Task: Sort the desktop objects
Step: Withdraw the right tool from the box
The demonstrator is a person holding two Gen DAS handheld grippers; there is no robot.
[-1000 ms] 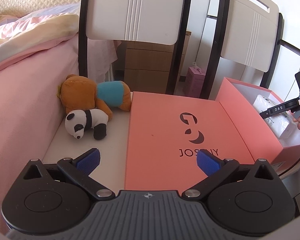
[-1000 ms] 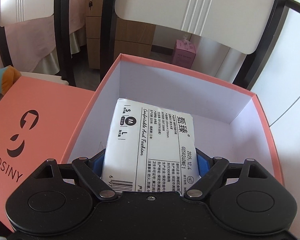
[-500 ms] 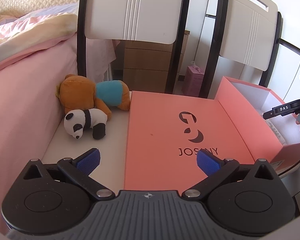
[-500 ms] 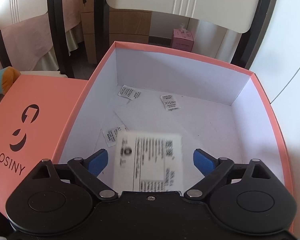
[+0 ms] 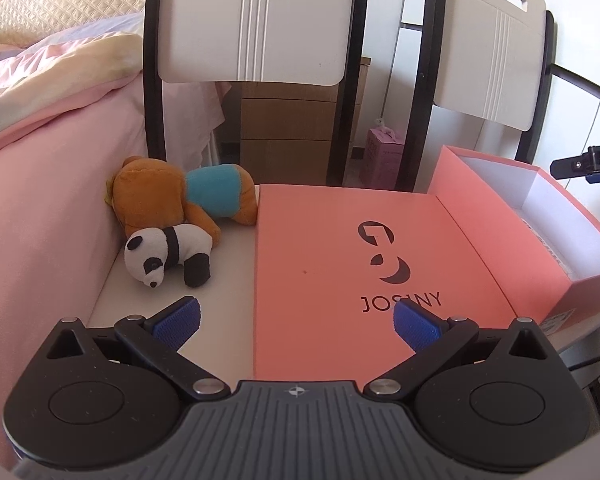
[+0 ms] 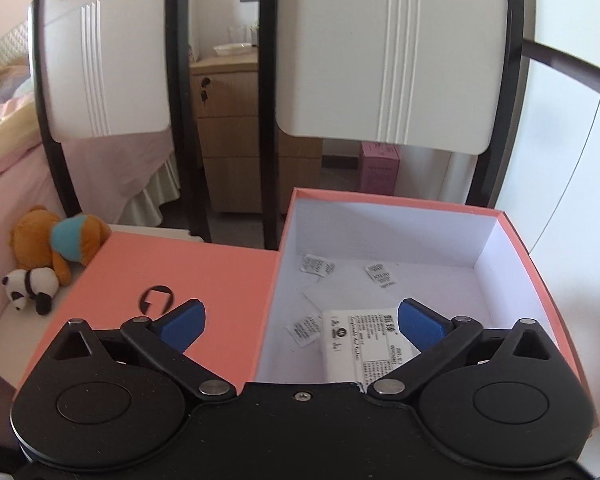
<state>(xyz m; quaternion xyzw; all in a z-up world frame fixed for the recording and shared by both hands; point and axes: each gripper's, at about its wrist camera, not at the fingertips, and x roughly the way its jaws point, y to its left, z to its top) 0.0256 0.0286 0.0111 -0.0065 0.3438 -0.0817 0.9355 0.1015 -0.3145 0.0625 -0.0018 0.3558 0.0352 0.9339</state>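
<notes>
An open pink box (image 6: pixel 516 236) stands at the right, and a white labelled packet (image 6: pixel 364 344) lies flat on its floor among small white sachets (image 6: pixel 318 266). My right gripper (image 6: pixel 300 322) is open and empty, raised above the box's near left wall. The pink JOSINY lid (image 5: pixel 340 264) lies flat beside the box (image 5: pixel 500 216). A brown bear in a blue shirt (image 5: pixel 180 196) and a small panda (image 5: pixel 168 252) lie at the table's far left. My left gripper (image 5: pixel 296 320) is open and empty over the lid's near edge.
Two white chair backs (image 5: pixel 256 20) with black frames stand behind the table. A pink bed (image 5: pixel 40 168) runs along the left. A wooden drawer unit (image 6: pixel 228 128) and a small pink carton (image 6: pixel 380 168) sit on the floor behind.
My right gripper opened and let go of the white packet, which dropped onto the box floor. The gripper then rose and drew back to the left. The left gripper barely moved.
</notes>
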